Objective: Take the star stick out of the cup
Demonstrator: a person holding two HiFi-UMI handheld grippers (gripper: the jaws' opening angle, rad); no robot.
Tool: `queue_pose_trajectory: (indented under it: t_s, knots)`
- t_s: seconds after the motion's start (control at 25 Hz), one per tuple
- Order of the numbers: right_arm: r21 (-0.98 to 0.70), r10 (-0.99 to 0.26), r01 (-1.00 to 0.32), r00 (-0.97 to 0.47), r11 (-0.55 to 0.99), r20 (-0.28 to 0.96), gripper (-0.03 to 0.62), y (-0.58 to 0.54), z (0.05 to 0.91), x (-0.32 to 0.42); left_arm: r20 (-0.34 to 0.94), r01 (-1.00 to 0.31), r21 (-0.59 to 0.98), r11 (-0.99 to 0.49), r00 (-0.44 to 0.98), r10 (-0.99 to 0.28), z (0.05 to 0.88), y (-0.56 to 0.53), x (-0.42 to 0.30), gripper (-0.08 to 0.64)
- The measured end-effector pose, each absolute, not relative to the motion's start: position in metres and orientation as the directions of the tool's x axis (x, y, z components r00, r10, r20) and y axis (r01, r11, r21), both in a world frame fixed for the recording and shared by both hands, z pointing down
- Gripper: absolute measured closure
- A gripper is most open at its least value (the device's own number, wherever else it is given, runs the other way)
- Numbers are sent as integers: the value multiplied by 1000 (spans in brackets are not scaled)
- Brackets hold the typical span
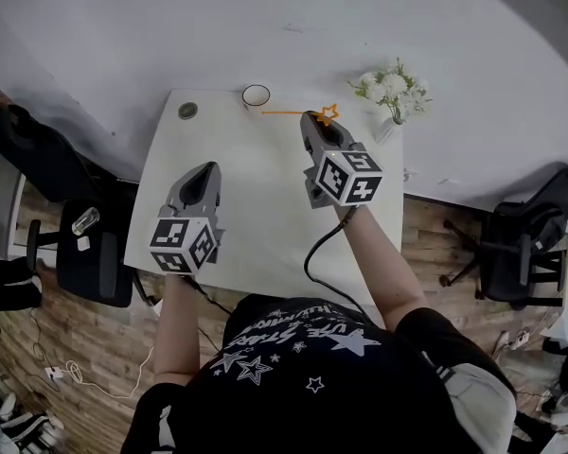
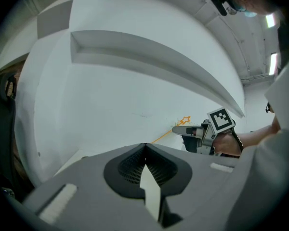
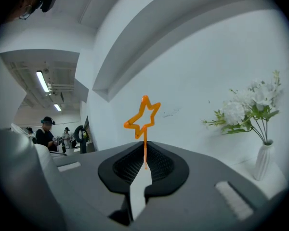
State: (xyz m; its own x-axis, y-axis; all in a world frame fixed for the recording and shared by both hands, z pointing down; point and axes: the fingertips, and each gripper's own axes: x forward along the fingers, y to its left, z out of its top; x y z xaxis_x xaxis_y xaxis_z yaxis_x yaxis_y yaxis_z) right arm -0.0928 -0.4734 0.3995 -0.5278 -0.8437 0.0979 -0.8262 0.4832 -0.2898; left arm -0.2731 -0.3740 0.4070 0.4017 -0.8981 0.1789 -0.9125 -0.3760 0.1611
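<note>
The orange star stick (image 1: 289,113) lies almost level above the white table (image 1: 256,216), with its star (image 1: 328,113) to the right. My right gripper (image 1: 311,118) is shut on it just behind the star. In the right gripper view the star stick (image 3: 143,115) rises from between the closed jaws of my right gripper (image 3: 145,153). Its free end points toward the white cup (image 1: 256,96) at the table's far edge, outside the rim. My left gripper (image 1: 205,171) hovers over the table's left half, shut and empty. The left gripper view shows my left gripper (image 2: 145,150), with my right gripper (image 2: 180,129) and the star stick (image 2: 184,121) beyond it.
A white vase of white flowers (image 1: 390,97) stands at the table's far right corner, close to the star. A small dark round disc (image 1: 187,111) lies at the far left corner. A black chair (image 1: 95,253) stands left of the table, another (image 1: 525,235) to the right. A white wall backs the table.
</note>
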Motion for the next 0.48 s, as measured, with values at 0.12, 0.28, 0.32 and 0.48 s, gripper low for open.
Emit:
queue_pose_trajectory:
  t_s: [0.12,0.28,0.32,0.48]
  knots:
    - [-295,-834,-816,-543,497,94,560,-456,397,-82,172,-917,148,-370,393,-903,401,-357,-260,557]
    - [-300,-817,-796,-571,526,82,560,-434,393,-70,160,-922,137,-362,382,-910,394,-335,-243,557]
    - [-297,-812,-791,-578,534,77,560,-429,392,-67,157,-924,132,-359,377,-913,393,-330,-239,557]
    - [-286,-796,-776,-601,561,71,560,-403,393,-56,144,-936,119,-332,347,-927,388,-304,-226,557]
